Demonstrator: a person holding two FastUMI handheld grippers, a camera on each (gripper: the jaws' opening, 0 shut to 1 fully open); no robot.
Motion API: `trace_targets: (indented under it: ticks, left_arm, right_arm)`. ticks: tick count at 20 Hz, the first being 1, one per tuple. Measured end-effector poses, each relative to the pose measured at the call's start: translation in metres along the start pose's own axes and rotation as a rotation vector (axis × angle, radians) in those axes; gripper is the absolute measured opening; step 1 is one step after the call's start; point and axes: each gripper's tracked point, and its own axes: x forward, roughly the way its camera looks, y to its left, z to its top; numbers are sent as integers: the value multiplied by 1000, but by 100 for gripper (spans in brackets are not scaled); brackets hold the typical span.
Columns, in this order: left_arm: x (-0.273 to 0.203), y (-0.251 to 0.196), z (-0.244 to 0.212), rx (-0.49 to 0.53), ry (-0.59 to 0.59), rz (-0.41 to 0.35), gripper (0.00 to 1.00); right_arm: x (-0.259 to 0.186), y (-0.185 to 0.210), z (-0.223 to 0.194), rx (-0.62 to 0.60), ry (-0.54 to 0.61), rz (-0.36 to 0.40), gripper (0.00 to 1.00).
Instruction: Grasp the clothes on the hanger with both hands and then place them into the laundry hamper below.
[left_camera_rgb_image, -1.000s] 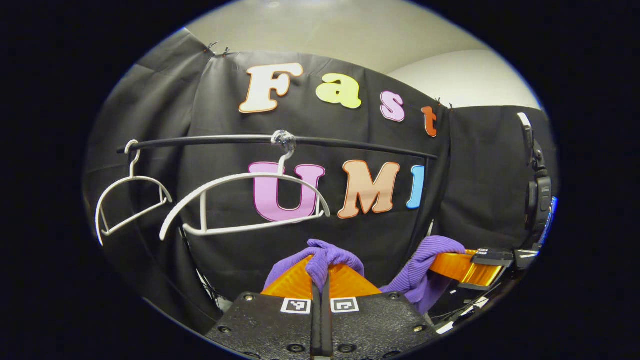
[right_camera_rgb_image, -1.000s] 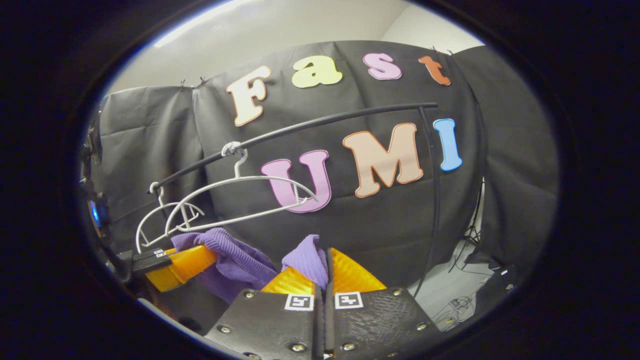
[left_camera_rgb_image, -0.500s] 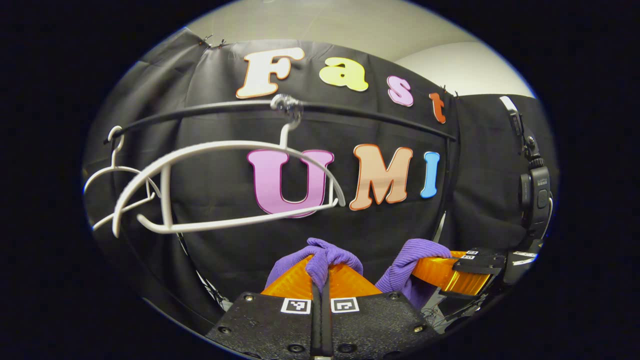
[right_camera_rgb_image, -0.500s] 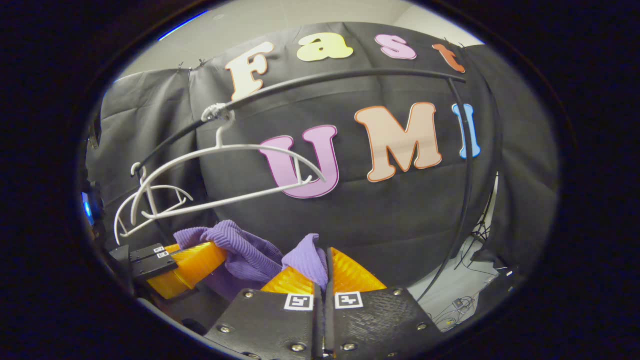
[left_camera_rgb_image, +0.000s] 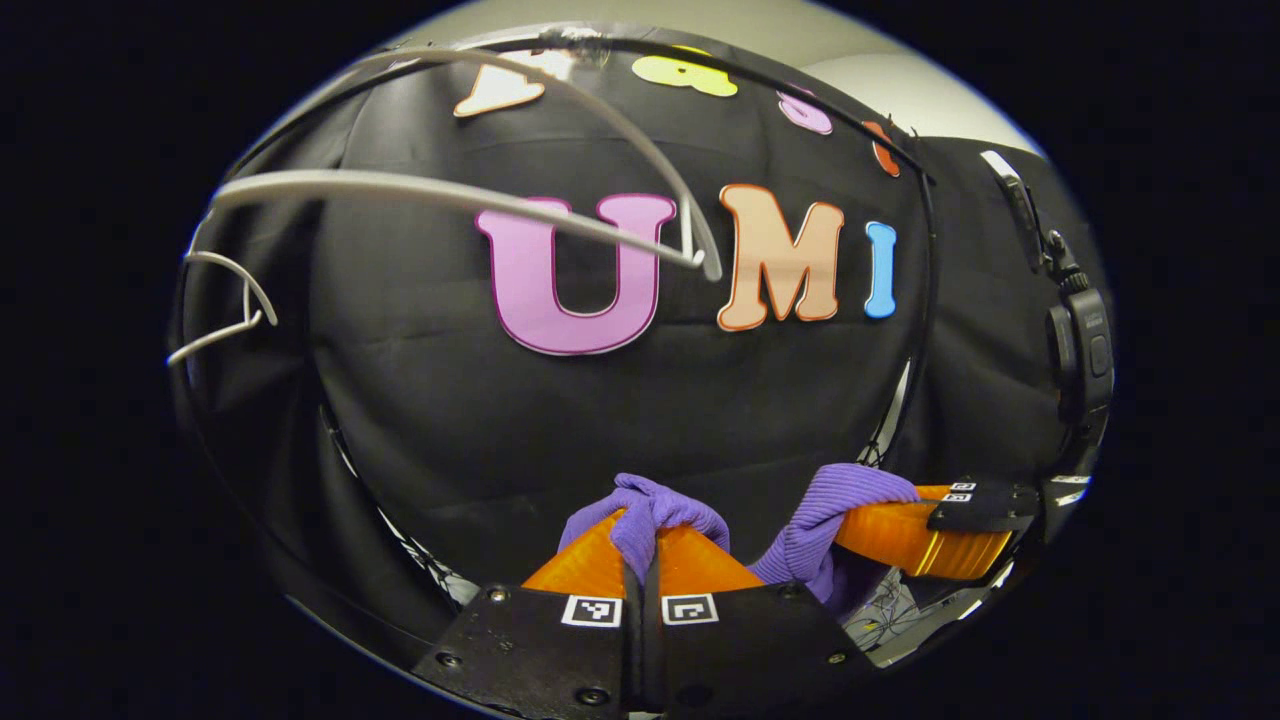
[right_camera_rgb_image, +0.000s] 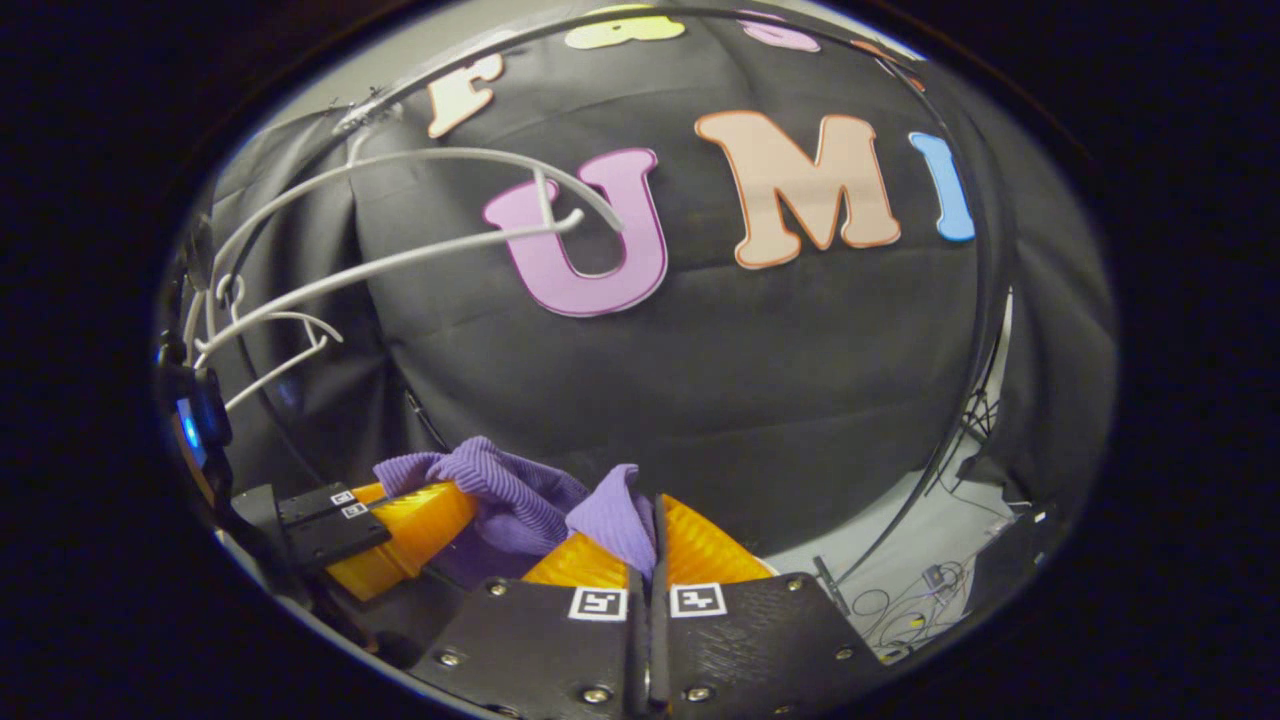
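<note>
A purple ribbed garment (left_camera_rgb_image: 650, 510) is pinched between the fingers of my left gripper (left_camera_rgb_image: 641, 540), which is shut on it. The same purple garment (right_camera_rgb_image: 520, 490) also runs into my right gripper (right_camera_rgb_image: 648, 530), shut on a fold of it. In the left gripper view the right gripper (left_camera_rgb_image: 850, 520) shows at the lower right with cloth draped over its fingers. In the right gripper view the left gripper (right_camera_rgb_image: 440, 510) shows at the lower left. A bare white hanger (left_camera_rgb_image: 450, 190) hangs on the black rail (left_camera_rgb_image: 760, 80) above; it also appears as the white hanger (right_camera_rgb_image: 400, 260). The hamper is out of sight.
A second bare white hanger (left_camera_rgb_image: 225, 300) hangs at the rail's left end. The rail's black upright (right_camera_rgb_image: 990, 300) runs down at the right, with cables on the floor (right_camera_rgb_image: 920, 590) beside it. A black device on a strap (left_camera_rgb_image: 1080, 350) hangs at the far right.
Both grippers have dropped lower with the purple garment held between them; the rail and hangers have risen toward the top of both views. The big hanger swings, bare.
</note>
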Motion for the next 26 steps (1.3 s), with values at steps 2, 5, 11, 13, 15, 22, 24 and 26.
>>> trace_targets:
  ticks: [2,5,11,13,15,22,24,26]
  left_arm:
    - [20,3,-21,9,20,6,1]
    - [48,5,-54,17,58,16,1]
    - [93,4,-132,13,187,18,1]
    - [103,2,-156,17,232,14,1]
    - [112,-4,-179,-1,274,-1,1]
    - [136,-3,-284,-74,489,24,10]
    - [134,11,-303,-32,519,53,45]
    - [138,20,-311,-26,528,76,82]
  right_arm:
    - [20,-13,-17,-1,17,-17,2]
    - [46,-29,-48,-5,53,-34,2]
    - [96,-58,-117,37,162,-81,1]
    - [107,-67,-138,46,196,-98,2]
    - [119,-73,-155,50,221,-116,1]
    - [158,-110,-222,7,322,-204,18]
    - [170,-114,-245,4,364,-199,64]
    - [174,-120,-256,-25,402,-207,98]
